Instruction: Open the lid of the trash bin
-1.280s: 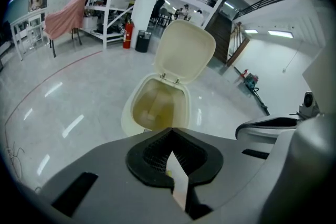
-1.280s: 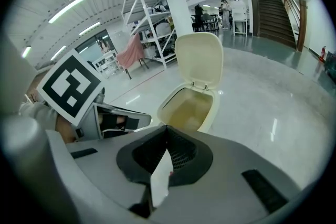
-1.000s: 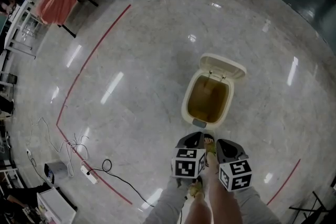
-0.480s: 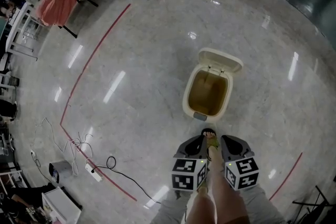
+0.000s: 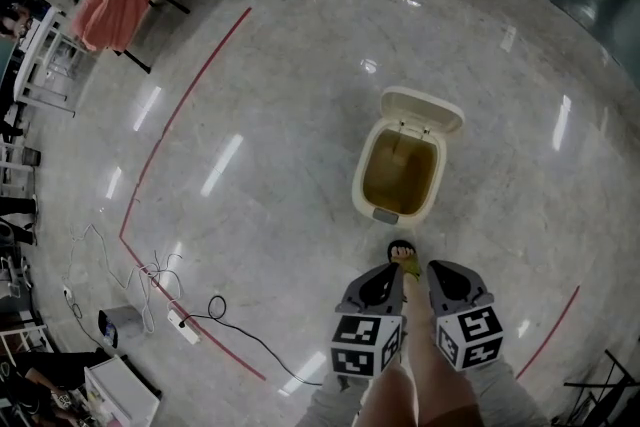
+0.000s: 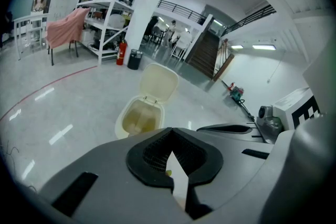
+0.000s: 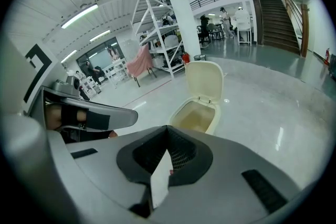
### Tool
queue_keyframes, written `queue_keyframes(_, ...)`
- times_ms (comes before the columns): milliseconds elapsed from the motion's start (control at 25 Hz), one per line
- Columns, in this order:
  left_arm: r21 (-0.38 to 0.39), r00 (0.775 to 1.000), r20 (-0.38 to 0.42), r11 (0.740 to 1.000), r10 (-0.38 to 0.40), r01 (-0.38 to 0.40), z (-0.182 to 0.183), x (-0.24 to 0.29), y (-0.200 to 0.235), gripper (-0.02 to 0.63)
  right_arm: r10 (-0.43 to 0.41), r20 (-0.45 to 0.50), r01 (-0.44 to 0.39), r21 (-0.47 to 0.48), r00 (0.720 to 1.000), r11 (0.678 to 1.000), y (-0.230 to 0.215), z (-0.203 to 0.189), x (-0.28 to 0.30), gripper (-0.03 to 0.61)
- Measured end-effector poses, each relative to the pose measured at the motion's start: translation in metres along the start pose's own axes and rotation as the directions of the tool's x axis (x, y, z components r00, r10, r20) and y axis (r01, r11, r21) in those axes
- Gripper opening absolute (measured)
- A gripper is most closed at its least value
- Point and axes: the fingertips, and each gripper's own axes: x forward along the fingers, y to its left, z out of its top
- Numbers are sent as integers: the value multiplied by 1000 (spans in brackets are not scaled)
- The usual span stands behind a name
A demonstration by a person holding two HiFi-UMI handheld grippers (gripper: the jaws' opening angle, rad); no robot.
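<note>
Trash bin [image 5: 400, 177], lid [image 5: 424, 109] up, stands ahead of left gripper [image 5: 385, 275] and right gripper [image 5: 443, 273]. Both jaws are closed, empty. Grippers have backed off.

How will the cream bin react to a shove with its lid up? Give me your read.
The bin looks like thin plastic and seems empty, so probably light. On the glossy floor it would likely slide easily. With the lid standing open at the back, a front push might tip it backward.
</note>
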Motion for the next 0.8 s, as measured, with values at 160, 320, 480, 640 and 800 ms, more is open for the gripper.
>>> queue_keyframes(160, 12, 1000, 9, 1000, 7, -7, 4, -1, 2, 5, 4, -3, -4, -6, 1000, 1000, 2, -1, 1, -3)
queue_keyframes(320, 12, 1000, 12, 1000, 8, -8, 7, -1, 2, 5, 6, -2, -6, -8, 1000, 1000, 2, 2, 0, -3)
queue_keyframes(480, 8, 1000, 13, 1000, 7, -7, 9, 0, 0, 5, 9, 1, -9, -9, 1000, 1000, 1, 6, -1, -3)
queue_keyframes(640, 5, 1000, 17, 1000, 5, -5, 10, 2, -1, 5, 15, 11, -15, -7, 1000, 1000, 1, 11, 0, -3)
queue_keyframes(800, 5, 1000, 15, 1000, 4, -4, 10, 5, 0, 5, 17, 21, -16, -9, 1000, 1000, 2, 14, 1, -3)
